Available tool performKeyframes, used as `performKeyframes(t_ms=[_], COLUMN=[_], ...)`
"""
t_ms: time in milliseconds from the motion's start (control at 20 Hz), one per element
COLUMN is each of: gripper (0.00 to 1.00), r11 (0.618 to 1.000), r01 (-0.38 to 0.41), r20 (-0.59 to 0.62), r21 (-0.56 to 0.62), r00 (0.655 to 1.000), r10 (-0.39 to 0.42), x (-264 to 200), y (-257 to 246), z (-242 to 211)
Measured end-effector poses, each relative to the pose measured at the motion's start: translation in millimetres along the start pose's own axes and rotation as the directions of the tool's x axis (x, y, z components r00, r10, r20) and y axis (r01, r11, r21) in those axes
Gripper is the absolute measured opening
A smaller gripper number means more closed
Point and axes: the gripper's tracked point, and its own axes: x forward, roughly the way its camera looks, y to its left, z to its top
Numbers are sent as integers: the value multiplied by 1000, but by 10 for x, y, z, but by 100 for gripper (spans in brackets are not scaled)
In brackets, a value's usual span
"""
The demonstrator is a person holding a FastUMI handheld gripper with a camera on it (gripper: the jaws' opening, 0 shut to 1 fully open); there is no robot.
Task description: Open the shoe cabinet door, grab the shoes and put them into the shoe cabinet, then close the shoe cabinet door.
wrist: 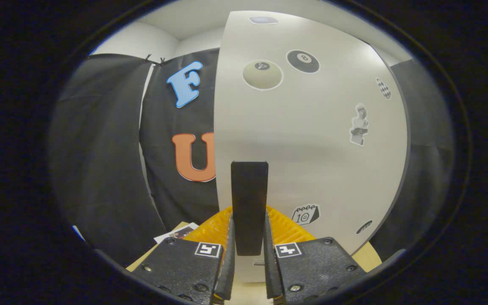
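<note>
The shoe cabinet door (pixel 311 140) is a white panel with several stickers on it, standing just ahead of me. A dark upright handle (pixel 249 199) sticks out from the door's lower part. My gripper (pixel 249 237) is shut on this handle, with a finger pressed to each side of it. The door's left edge stands out against the black cloth wall behind it.
A wooden surface (pixel 369 256) lies below the door at both sides. A printed card (pixel 176 233) lies on it left of the fingers. Black cloth walls hang to the left and right of the cabinet.
</note>
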Motion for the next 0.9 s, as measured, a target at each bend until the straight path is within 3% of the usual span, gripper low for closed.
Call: performKeyframes(t_ms=[500,900], gripper=[29,28], r11=[983,968], r01=[-176,-247], r20=[-32,-44], r21=[46,54], r00=[984,967], r10=[177,249], x=[-514,-721], y=[-164,-410], z=[-97,-159])
